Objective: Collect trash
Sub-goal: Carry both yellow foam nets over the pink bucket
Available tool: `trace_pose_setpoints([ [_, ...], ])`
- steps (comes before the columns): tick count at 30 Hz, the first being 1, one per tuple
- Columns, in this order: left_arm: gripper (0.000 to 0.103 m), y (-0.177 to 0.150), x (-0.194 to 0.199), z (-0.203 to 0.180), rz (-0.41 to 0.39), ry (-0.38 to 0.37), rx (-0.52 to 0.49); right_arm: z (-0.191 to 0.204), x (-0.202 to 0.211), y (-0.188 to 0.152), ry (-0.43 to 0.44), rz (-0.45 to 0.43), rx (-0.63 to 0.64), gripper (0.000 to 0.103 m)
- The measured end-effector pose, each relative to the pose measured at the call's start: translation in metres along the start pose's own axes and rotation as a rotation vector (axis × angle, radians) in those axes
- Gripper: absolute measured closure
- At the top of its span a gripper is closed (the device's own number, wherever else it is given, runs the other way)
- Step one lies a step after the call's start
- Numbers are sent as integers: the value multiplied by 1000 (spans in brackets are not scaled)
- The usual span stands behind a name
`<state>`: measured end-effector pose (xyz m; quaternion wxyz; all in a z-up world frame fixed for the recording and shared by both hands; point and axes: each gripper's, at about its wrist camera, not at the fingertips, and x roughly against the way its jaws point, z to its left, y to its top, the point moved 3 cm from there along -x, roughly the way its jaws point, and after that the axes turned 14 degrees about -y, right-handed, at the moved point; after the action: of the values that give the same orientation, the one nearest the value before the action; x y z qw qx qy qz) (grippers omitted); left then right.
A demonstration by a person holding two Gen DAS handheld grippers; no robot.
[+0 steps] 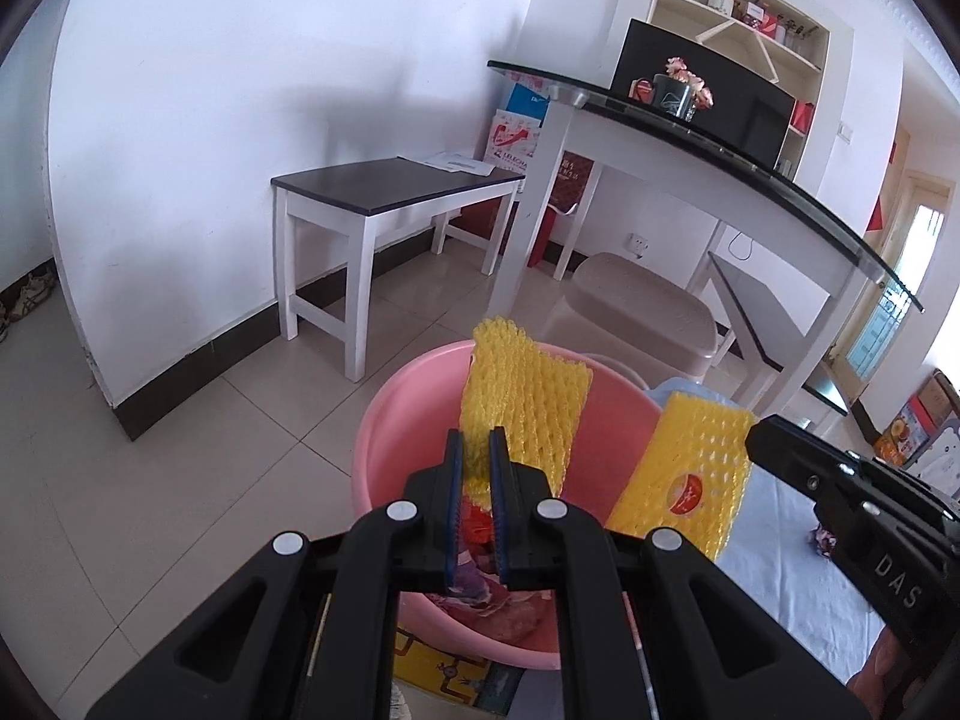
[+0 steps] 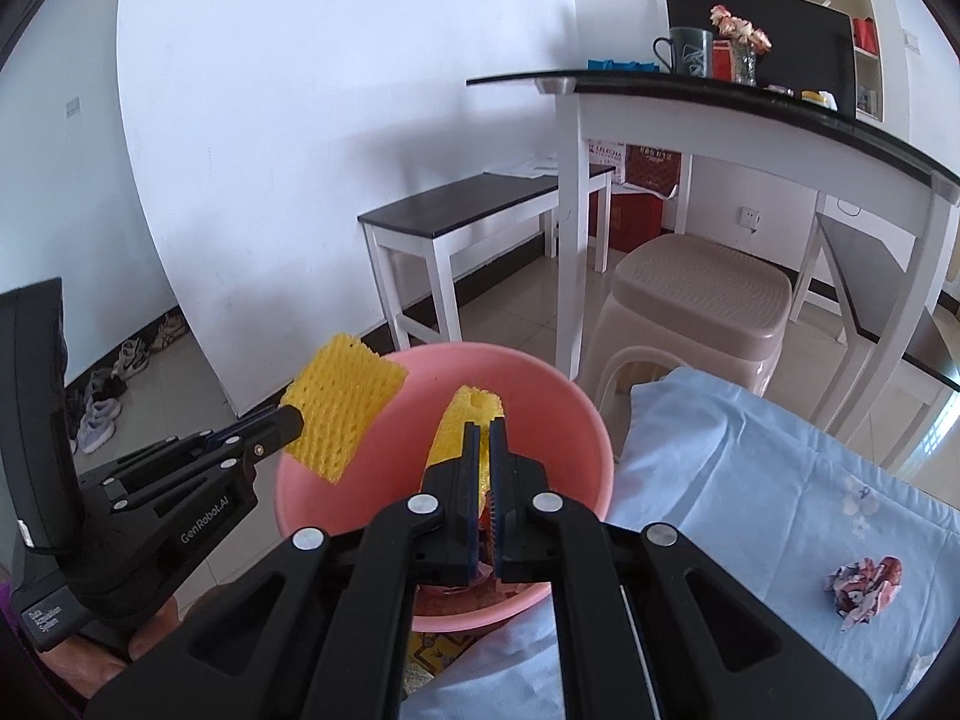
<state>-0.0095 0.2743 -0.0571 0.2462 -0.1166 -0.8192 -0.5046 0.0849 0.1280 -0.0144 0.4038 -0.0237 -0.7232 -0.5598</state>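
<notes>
A pink basin (image 1: 384, 420) (image 2: 552, 396) stands on the floor at the edge of a blue cloth (image 2: 750, 450). Crumpled wrappers (image 1: 498, 600) lie in its bottom. My left gripper (image 1: 474, 438) (image 2: 288, 423) is shut on a yellow foam net (image 1: 528, 396) (image 2: 342, 408), held over the basin's left rim. My right gripper (image 2: 485, 429) (image 1: 753, 432) is shut on a second yellow foam net (image 2: 465, 420) (image 1: 684, 480) with a red label, held over the basin. A crumpled paper ball (image 2: 864, 591) lies on the cloth to the right.
A beige plastic stool (image 2: 702, 294) stands just behind the basin, under a white table with a dark glass top (image 2: 780, 102). A low dark-topped bench (image 1: 390, 186) is by the wall. Several shoes (image 2: 114, 384) line the left wall. The floor is tiled.
</notes>
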Motion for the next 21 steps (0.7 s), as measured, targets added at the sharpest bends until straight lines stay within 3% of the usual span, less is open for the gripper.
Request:
trace_pose_setpoints([
  [21,95,-10,-34,20,82,44,40,21,-27,-14,6,72,37,100],
])
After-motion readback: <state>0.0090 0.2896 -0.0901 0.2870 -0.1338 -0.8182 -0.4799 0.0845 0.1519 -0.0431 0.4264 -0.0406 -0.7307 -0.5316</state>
